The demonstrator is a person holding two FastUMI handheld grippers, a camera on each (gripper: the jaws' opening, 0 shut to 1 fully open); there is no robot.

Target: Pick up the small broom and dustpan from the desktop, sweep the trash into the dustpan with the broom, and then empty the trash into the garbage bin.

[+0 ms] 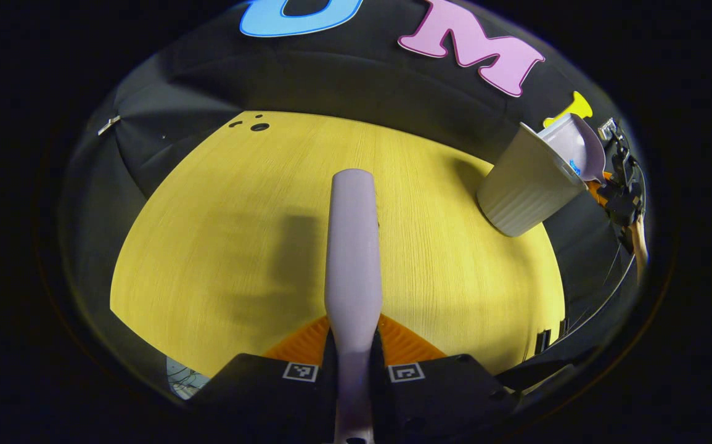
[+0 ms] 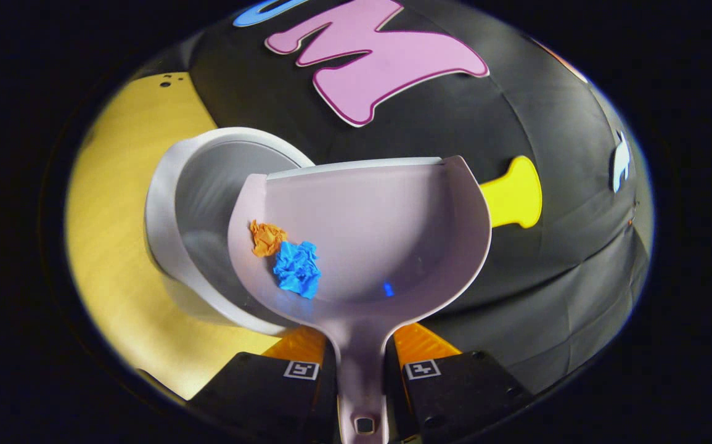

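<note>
Gripping a pale broom handle (image 1: 352, 246), the left tongs (image 1: 353, 351) are clenching it between both fingers at the bottom of the left gripper view, so that the handle is running straight toward twelve o'clock above the yellow worktop (image 1: 220, 246). The bristle end is not showing, and the handle is casting a soft shadow to its nine o'clock side. Toward two o'clock the ribbed white garbage bin (image 1: 525, 191) is standing on the worktop near its far edge, with the dustpan (image 1: 577, 145) tipping over its rim and the other tongs sitting dark and small just behind it.

Turning to the right gripper view, the right tongs (image 2: 362, 364) are squeezing the dustpan's handle at six o'clock, both fingers pressing on its sides. The dustpan (image 2: 392, 234) is spreading out ahead, its front lip lying over the open mouth of the garbage bin (image 2: 164, 209), which is sitting at about ten o'clock. An orange paper ball (image 2: 266, 237) and a blue paper ball (image 2: 297, 268) are lying touching each other inside the pan, on its nine o'clock side.
</note>
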